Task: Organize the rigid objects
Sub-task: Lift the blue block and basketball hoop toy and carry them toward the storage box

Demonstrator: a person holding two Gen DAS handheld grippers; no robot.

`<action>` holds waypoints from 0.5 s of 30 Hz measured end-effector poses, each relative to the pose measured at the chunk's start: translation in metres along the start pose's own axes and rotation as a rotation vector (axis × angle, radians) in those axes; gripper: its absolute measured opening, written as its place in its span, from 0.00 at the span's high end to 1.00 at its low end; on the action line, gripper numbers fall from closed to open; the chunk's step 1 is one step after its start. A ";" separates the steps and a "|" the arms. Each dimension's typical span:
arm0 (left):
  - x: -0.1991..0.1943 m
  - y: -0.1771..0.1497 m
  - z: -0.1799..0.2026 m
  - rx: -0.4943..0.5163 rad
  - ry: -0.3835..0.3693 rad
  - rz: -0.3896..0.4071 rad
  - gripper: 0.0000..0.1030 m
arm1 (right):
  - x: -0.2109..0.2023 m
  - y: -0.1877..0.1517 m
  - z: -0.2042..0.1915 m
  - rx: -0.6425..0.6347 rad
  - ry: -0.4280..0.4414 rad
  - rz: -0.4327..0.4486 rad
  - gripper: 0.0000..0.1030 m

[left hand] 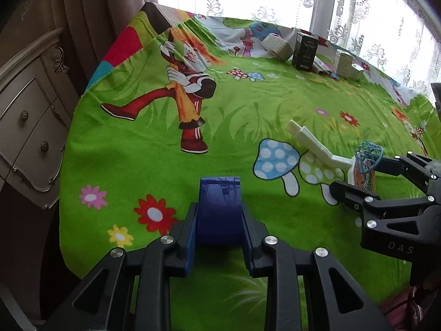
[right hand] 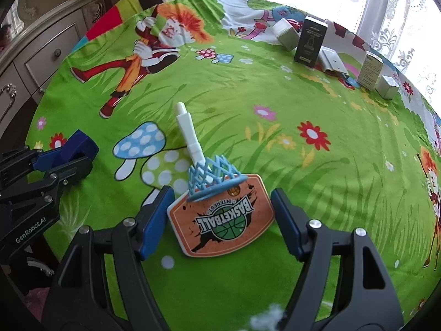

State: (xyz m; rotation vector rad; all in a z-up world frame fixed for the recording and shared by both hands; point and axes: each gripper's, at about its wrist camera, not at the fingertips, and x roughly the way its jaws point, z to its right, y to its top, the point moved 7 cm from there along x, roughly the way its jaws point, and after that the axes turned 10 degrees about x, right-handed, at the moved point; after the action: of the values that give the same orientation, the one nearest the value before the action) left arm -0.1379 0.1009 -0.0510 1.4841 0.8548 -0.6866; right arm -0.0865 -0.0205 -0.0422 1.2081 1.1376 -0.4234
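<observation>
While beside hoop (right hand: 220, 209), green cloth (right hand: 317, 193)

The blue block (left hand: 219, 209) looks like glossy smooth plastic, and the toy hoop (right hand: 220, 215) like matt plastic with a printed board. Soft, fuzzy printed cloth (left hand: 165, 171) covers the worktop.

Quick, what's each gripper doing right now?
Left gripper: shut on the blue block.
Right gripper: open, straddling the hoop toy, pads not touching.
</observation>
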 end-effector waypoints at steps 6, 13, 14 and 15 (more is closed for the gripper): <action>-0.006 -0.009 0.012 0.057 -0.015 -0.062 0.72 | -0.016 -0.027 0.007 -0.015 -0.015 -0.073 0.27; -0.010 -0.011 0.035 0.123 -0.057 -0.113 0.72 | -0.038 -0.057 0.034 0.009 -0.058 -0.097 0.27; -0.010 -0.010 0.039 0.141 -0.054 -0.111 0.72 | -0.041 -0.061 0.040 0.018 -0.067 -0.096 0.27; -0.010 -0.010 0.044 0.157 -0.053 -0.111 0.72 | -0.044 -0.065 0.044 0.029 -0.069 -0.095 0.27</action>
State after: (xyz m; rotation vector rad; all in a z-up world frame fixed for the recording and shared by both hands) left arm -0.1488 0.0562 -0.0523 1.5590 0.8630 -0.8885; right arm -0.1359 -0.0963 -0.0411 1.1592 1.1353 -0.5517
